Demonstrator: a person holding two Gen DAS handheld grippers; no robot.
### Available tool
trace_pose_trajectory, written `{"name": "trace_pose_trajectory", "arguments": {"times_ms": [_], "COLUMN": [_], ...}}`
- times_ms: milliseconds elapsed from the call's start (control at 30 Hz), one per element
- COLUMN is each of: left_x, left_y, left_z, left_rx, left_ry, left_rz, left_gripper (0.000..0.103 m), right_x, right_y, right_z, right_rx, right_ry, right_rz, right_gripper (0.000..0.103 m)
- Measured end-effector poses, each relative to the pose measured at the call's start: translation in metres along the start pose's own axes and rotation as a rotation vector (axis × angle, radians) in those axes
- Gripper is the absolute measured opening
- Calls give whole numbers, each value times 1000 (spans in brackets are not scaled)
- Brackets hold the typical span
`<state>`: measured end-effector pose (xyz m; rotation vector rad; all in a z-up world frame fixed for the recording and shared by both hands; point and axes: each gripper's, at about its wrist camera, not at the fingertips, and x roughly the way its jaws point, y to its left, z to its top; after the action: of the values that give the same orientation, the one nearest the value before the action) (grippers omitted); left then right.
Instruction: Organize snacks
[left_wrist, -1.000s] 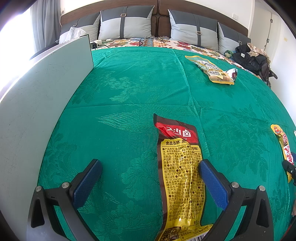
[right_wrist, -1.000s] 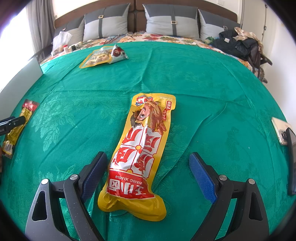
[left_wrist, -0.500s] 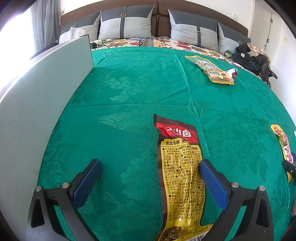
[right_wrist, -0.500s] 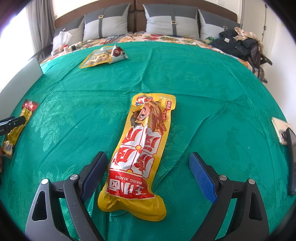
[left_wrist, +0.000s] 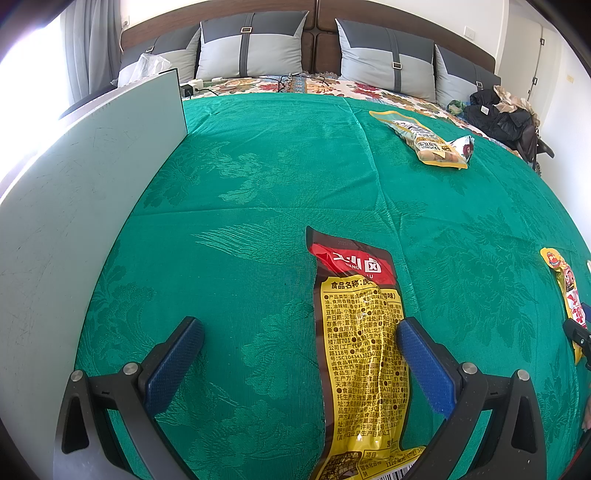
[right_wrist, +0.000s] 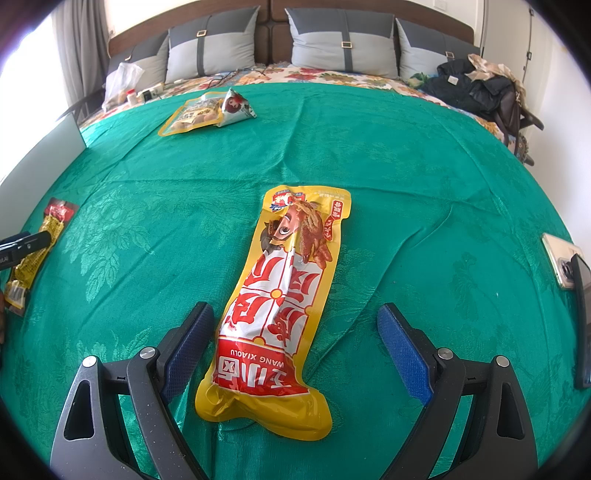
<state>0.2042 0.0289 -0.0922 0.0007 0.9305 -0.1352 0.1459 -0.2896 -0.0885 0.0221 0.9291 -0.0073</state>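
Observation:
A long yellow and brown snack packet with a red top (left_wrist: 360, 354) lies back side up on the green bedspread, between the fingers of my open left gripper (left_wrist: 300, 343), close to the right finger. A yellow and red snack packet with a cartoon face (right_wrist: 280, 302) lies between the fingers of my open right gripper (right_wrist: 295, 328), nearer the left finger. A yellow packet of round snacks (left_wrist: 424, 142) and a small white packet (left_wrist: 463, 146) lie far back; both also show in the right wrist view (right_wrist: 192, 116).
A pale grey board (left_wrist: 74, 206) stands along the left edge of the green bedspread (left_wrist: 258, 177). A phone (right_wrist: 561, 260) lies at the right edge. Pillows (left_wrist: 251, 48), a white plastic bag (right_wrist: 122, 79) and dark clothes (right_wrist: 476, 86) sit at the head of the bed.

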Motion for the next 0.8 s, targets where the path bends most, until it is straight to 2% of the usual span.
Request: {"name": "trace_pose_trajectory", "arguments": {"times_ms": [133,267,367,400,433,467,500,567,633,700,800], "left_x": [0,2,-1,-4,-9,-15,-18,-25,-36,-50,-71], "left_y": [0,-5,-22,-26,-29,-34,-38,-39,-34,-27,-15], "left_z": [0,6,0,-2,-3,-3,-4,-10,-20,-30,-38], "left_rx": [0,105,196,198,203,214,228,217,189,127,21], "left_ry": [5,163,257,263,253,239,251,258,245,224,192], "left_rz": [-3,-60,-35,-49,-54,-66,-55,-92,-111,-165,-243], "left_gripper": [103,103,102,98,82,51,46,44,44,44,44], "right_x": [0,0,4,6,7,6,8,5,-9,-25,-33], "right_y": [0,-1,-2,-1,1,4,3,-7,-21,-35,-43], "right_z": [-1,-1,13,19,24,29,32,31,27,18,0], "right_rx": [0,3,36,38,17,-8,-11,60,166,294,375], "right_ry": [0,5,136,186,212,221,251,273,245,210,223], "right_rz": [0,8,13,4,-2,-17,-13,68,153,267,309], "right_gripper": [92,93,89,87,69,49,48,47,47,47,47]}}
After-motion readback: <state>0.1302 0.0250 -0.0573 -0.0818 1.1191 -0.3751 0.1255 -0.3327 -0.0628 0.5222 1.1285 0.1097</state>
